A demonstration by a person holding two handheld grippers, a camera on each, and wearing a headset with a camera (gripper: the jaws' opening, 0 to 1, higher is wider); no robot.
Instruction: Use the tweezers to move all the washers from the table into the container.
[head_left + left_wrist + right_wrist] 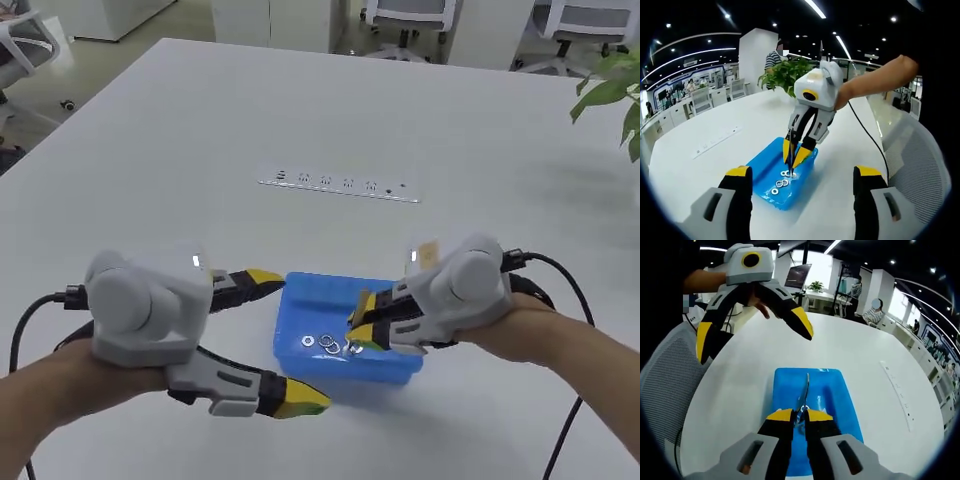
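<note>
On the white desk (320, 120), the blue container (320, 295) is sitting near the near edge. The left hand-held gripper (803, 172) is hovering beside it with its jaws spread and holding nothing. The right hand-held gripper (800, 416) is pinching the tweezers (805, 390), dipping their tips into the container. Every one of the washers (330, 345) I can make out is lying there, so the task is likely nearing its end.

Bright overhead striplights, soft shadows, fisheye edges
</note>
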